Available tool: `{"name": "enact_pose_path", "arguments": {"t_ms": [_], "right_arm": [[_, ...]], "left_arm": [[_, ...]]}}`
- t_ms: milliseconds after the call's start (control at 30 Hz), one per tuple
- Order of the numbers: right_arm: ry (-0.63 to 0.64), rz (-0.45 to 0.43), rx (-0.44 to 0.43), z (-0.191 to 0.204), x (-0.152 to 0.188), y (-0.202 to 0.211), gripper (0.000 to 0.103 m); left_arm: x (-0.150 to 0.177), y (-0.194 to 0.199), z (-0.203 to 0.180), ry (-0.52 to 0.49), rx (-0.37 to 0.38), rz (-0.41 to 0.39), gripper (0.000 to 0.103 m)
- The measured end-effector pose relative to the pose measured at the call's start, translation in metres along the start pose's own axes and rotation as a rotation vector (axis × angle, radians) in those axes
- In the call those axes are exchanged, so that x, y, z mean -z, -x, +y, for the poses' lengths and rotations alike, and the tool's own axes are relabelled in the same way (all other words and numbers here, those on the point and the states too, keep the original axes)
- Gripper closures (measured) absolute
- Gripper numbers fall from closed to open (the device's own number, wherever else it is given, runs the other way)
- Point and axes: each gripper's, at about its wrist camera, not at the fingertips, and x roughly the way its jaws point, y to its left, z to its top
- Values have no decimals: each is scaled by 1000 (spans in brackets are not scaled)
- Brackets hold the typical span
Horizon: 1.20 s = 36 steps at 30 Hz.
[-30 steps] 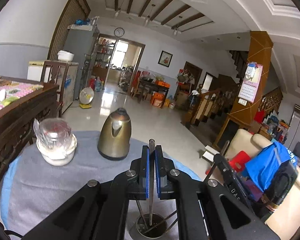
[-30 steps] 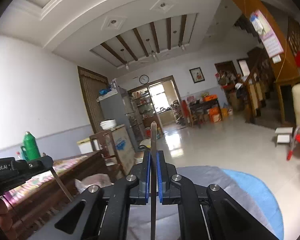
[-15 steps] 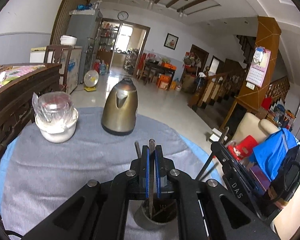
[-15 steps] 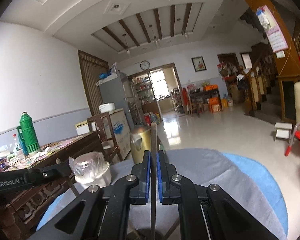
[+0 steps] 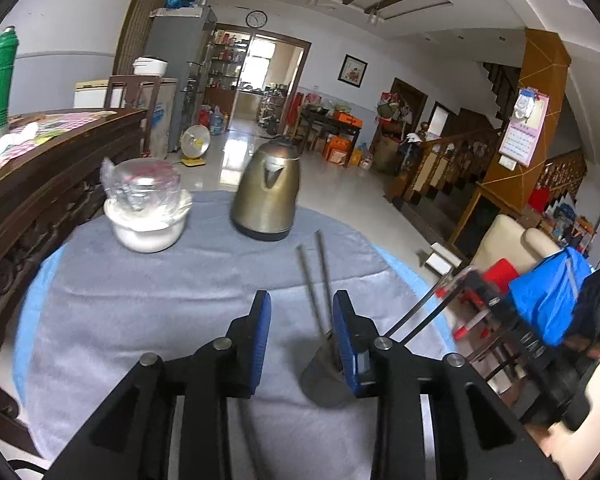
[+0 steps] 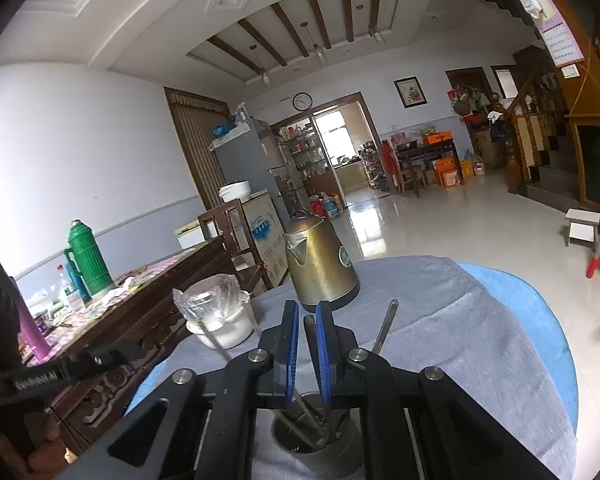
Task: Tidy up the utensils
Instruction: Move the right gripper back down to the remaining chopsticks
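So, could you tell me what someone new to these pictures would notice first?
Probably the brass-coloured kettle standing at the far side of the grey cloth, with a plastic-wrapped white bowl to its left. Nearer, a metal cup of chopsticks sits right under both grippers: the left gripper has just opened its jaws and touches none of the sticks, while the right gripper has a stick between its jaws.

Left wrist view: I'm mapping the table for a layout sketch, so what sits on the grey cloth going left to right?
White bowl with a plastic-wrapped jar → brass-coloured kettle → metal utensil cup holding two chopsticks.
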Motion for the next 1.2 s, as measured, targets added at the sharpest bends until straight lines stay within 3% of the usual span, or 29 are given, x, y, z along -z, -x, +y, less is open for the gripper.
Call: {"name": "enact_pose_path", "arguments": {"t_ms": [100,400,567,867,1200], "right_arm": [[13,1,-3,2,2,15,92],[73,46,-40,22,24,55,92],[105,139,-88,40,45,48,92],[65,395,-160,52,107,10,92],[-25,614,-156,42,149,-35,92]], "left_arm": [[13,14,19,10,-50,9,62],[65,33,85,111,-225,122,61],[96,32,96,125,-246,193,57],[144,16,108,161,-253,338,56],[154,0,112,162,-227,389,52]]}}
